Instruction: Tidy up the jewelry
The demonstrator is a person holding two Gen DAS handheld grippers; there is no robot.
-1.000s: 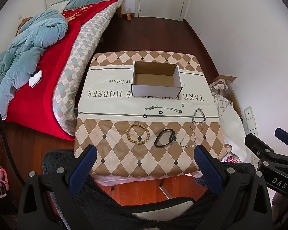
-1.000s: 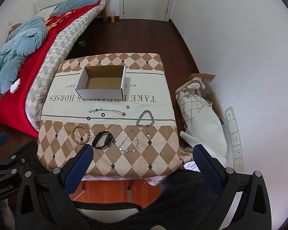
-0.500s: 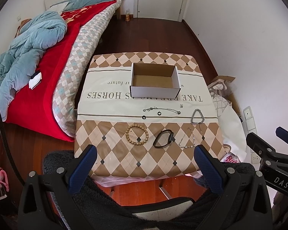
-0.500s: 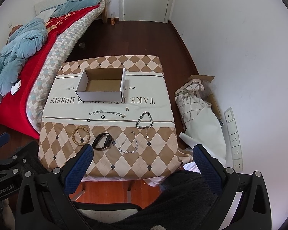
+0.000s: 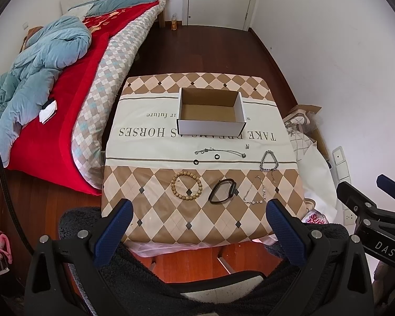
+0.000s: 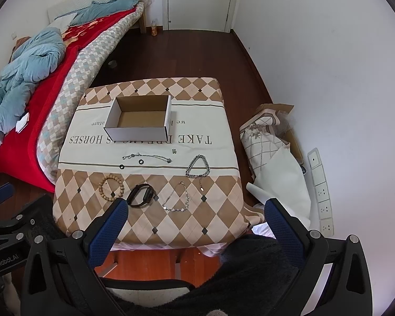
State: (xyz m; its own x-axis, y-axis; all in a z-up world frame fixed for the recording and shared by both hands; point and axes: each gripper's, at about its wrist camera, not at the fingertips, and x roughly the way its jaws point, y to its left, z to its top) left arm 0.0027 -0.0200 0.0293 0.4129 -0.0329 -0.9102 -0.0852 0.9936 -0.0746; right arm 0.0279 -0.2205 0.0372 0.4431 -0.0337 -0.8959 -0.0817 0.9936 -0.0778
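Note:
An open, empty cardboard box (image 5: 210,113) (image 6: 141,122) stands on the far half of the cloth-covered table (image 5: 150,226) (image 6: 223,142). In front of it lie a wooden bead bracelet (image 5: 186,186) (image 6: 111,187), a black band (image 5: 222,191) (image 6: 141,195), a thin silver chain (image 5: 255,194) (image 6: 177,197), a thick silver chain (image 5: 269,161) (image 6: 198,167), a thin necklace (image 5: 220,152) (image 6: 147,156) and two small black rings (image 5: 217,156) (image 6: 141,161). My left gripper (image 5: 198,220) and my right gripper (image 6: 196,218) are open and empty, held above the table's near edge.
A bed (image 5: 52,84) with a red blanket and blue duvet lies to the left. A patterned bag and white sheets (image 6: 273,163) lean by the right wall beside a power strip (image 6: 321,189). A dark fleece (image 5: 171,284) covers a chair below the grippers.
Both views have drifted slightly back and up from the table. No object on it has moved, and both grippers stay open.

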